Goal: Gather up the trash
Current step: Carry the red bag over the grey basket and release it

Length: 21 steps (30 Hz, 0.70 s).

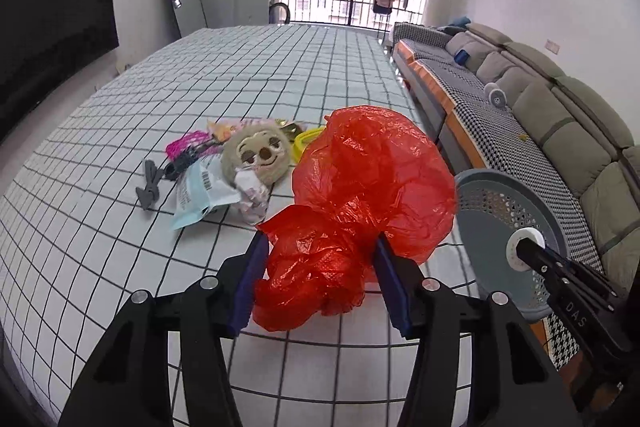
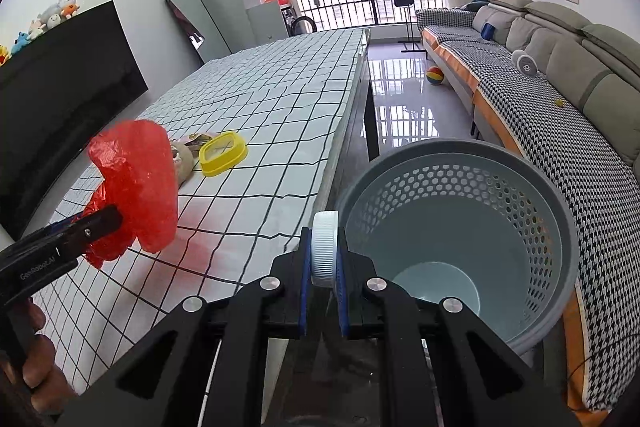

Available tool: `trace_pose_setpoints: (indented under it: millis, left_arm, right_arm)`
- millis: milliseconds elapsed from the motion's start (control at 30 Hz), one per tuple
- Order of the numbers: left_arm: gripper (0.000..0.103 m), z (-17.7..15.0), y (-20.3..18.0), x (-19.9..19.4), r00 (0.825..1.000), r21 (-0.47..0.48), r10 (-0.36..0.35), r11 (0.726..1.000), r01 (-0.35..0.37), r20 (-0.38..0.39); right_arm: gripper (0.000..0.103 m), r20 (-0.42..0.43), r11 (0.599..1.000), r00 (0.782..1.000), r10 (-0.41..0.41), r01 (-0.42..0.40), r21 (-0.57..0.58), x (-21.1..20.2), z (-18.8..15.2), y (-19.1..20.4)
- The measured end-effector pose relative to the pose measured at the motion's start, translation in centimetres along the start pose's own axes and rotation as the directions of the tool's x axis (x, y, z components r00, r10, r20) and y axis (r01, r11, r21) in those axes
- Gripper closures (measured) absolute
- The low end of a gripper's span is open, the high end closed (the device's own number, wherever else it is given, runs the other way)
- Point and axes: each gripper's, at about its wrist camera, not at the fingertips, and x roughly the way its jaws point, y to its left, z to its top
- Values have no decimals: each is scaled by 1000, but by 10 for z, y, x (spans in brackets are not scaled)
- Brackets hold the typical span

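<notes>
Beside the bench's (image 2: 248, 99) edge stands a perforated grey basket (image 2: 560, 227), mouth up to take the trash. The right gripper (image 2: 324, 259) has its fingers narrow on a white ribbed cap (image 2: 325, 247), held near the rim, ready to drop. The left gripper (image 1: 320, 267) has its fingers pressed into a crumpled red plastic bag (image 1: 372, 183), lifted off the cloth, it seems. A plush face (image 1: 256, 155), wrappers (image 1: 200, 195) and a yellow box (image 2: 223, 153) remain on the bench.
</notes>
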Motion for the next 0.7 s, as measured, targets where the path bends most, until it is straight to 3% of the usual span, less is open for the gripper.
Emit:
trace_pose_setpoints:
  millis: [333, 500, 700]
  left_arm:
    - [51, 26, -104, 13, 992, 174, -126, 977, 121, 19]
    - [51, 26, -140, 34, 984, 211, -177, 961, 180, -34]
    - [51, 9, -169, 64, 976, 230, -181, 951, 205, -123]
  right_arm:
    - [92, 15, 991, 995, -98, 97, 88, -20, 0, -73]
    - [92, 20, 984, 991, -130, 126, 126, -27, 2, -105]
    - [92, -25, 979, 990, -139, 141, 144, -17, 1, -131]
